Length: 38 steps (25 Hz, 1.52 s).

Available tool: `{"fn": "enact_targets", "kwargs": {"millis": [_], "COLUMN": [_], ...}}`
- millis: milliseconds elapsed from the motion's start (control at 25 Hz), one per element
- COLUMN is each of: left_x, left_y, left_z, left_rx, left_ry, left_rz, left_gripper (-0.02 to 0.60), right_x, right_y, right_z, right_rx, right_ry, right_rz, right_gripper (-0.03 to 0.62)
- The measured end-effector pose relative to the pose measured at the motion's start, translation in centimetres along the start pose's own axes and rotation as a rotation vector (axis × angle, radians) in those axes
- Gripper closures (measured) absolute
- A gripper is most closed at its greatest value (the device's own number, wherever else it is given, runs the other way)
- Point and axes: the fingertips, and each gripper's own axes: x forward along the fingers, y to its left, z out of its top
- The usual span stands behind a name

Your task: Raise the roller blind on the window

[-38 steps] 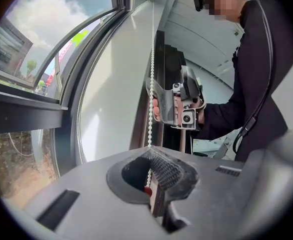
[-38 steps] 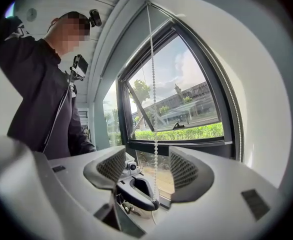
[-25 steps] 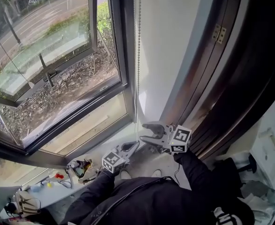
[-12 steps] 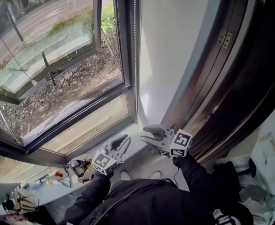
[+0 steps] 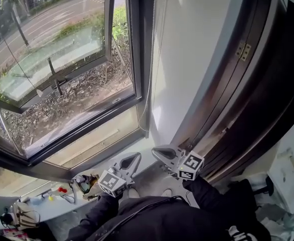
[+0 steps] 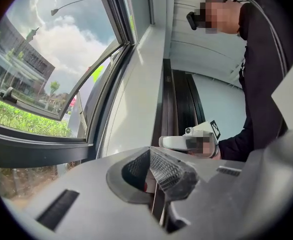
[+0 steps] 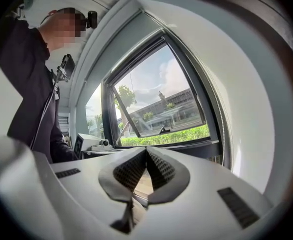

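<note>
Two grippers sit low at centre frame, left gripper [image 5: 135,157] beside right gripper [image 5: 157,151]; both pairs of jaws have just closed, pads together, nothing seen between them; the blind's bead chain [image 5: 150,59] hangs down the window frame [image 5: 137,44], above them.

Strong daylight floods in through the window [image 5: 61,74], and we find the white wall [image 5: 187,59] beside it bright, faintly glaring, while the dark door frame [image 5: 267,99] lies in shade. Both gripper views bend hard toward black, vignetted corners, and their closest foreground looks soft.
</note>
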Motion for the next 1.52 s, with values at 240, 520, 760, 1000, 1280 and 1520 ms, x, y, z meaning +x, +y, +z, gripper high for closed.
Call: {"fn": "enact_targets", "kwargs": {"millis": [240,520,760,1000,1280,1520], "left_x": [-0.6,-0.9,-1.3,-1.6,-1.7,-1.7], "left_y": [-1.1,-1.4,-1.5,-0.9,-0.9,-1.0], "left_z": [0.5,1.5,2.6,2.7,2.8,2.8], "left_rx": [-0.011,0.014,0.023,0.021,0.024,0.034], "left_ry": [0.008,-0.012,-0.046,-0.041,-0.044,-0.044], "left_rz": [0.009,0.02,0.043,0.079,0.085,0.085], "left_gripper": [0.575,0.575,0.575,0.575,0.575,0.575], "right_x": [0.0,0.0,0.2,-0.1,-0.1,-0.3], "right_y": [1.7,2.8,2.8,2.1,2.3,2.3], "right_z": [-0.1,0.0,1.3,1.4,1.6,2.0], "right_rx": [0.002,-0.043,-0.078,-0.076,-0.079,-0.085], "right_ry": [-0.002,0.013,-0.034,-0.042,-0.043,-0.054], "right_rz": [0.0,0.027,-0.037,-0.078,-0.076,-0.079], "right_gripper": [0.591,0.592,0.592,0.592,0.592,0.592]}}
